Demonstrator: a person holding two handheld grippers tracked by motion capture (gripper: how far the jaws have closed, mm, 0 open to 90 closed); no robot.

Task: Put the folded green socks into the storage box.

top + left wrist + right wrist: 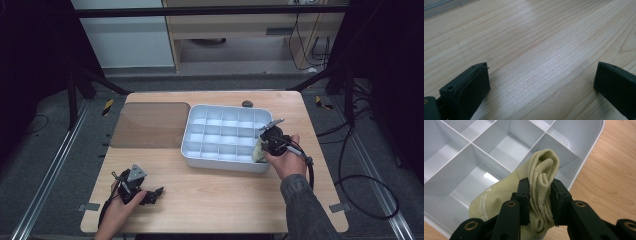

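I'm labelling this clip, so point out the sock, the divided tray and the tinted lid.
sock (541, 185), right gripper view, folded cuff between the jaws
divided tray (192, 119), high view, left rim
tinted lid (150, 125), high view, middle

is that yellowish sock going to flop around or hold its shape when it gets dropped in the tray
Probably floppy: the sock bunches into soft folds where the right tool pinches it. Likely light, since it hangs above the tray without sagging much. Its knit looks grippy, so slipping seems unlikely.
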